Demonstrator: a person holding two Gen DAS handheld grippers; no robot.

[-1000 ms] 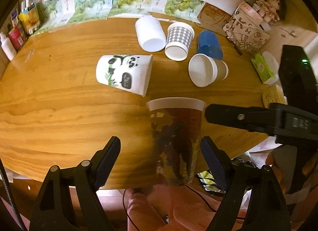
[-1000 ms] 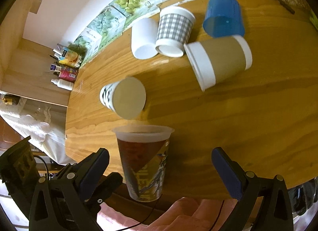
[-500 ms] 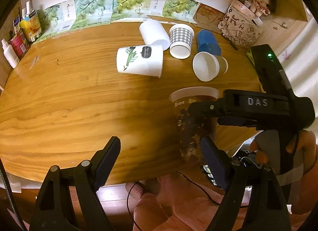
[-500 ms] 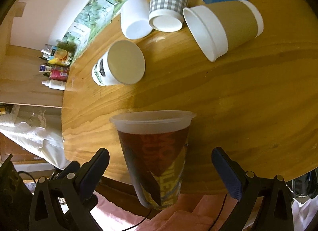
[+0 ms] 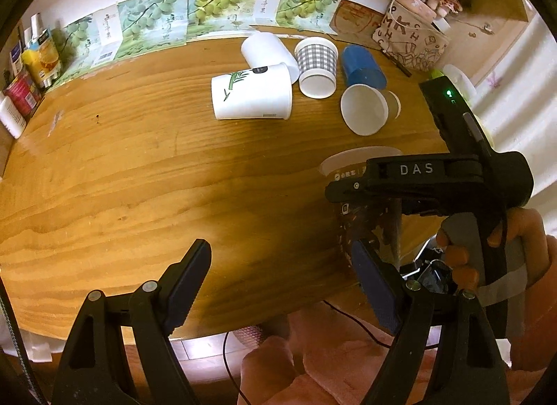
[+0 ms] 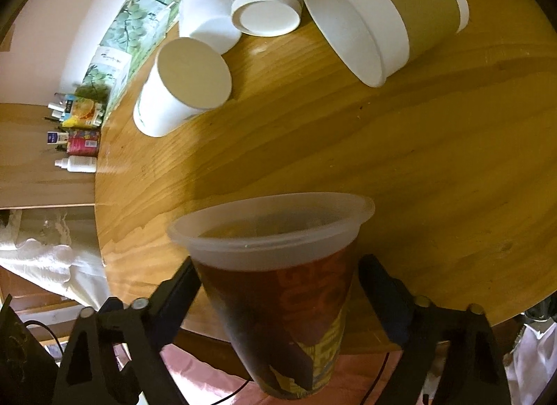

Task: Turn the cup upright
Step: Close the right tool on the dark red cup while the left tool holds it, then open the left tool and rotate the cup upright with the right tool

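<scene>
A translucent plastic cup with a dark red and yellow print (image 6: 282, 286) stands upright at the near edge of the round wooden table (image 6: 435, 168). My right gripper (image 6: 278, 286) has its fingers on both sides of the cup and is shut on it. In the left wrist view the same cup (image 5: 362, 196) shows behind the right gripper's black body (image 5: 428, 178). My left gripper (image 5: 282, 279) is open and empty above the table's near edge, left of the cup.
Several cups lie on their sides at the far part of the table: a white leaf-print cup (image 5: 252, 96), a plain white one (image 5: 268, 53), a grey checked one (image 5: 316, 67), a blue one (image 5: 362, 67) and a brown-sleeved one (image 5: 369, 109). Bottles (image 5: 21, 91) stand at the left, a bag with a doll (image 5: 414, 32) at the back right.
My right gripper has moved in around the printed cup and closed on it. My left gripper has pulled back left, away from the cup. The leaf-print cup has rolled farther away.
</scene>
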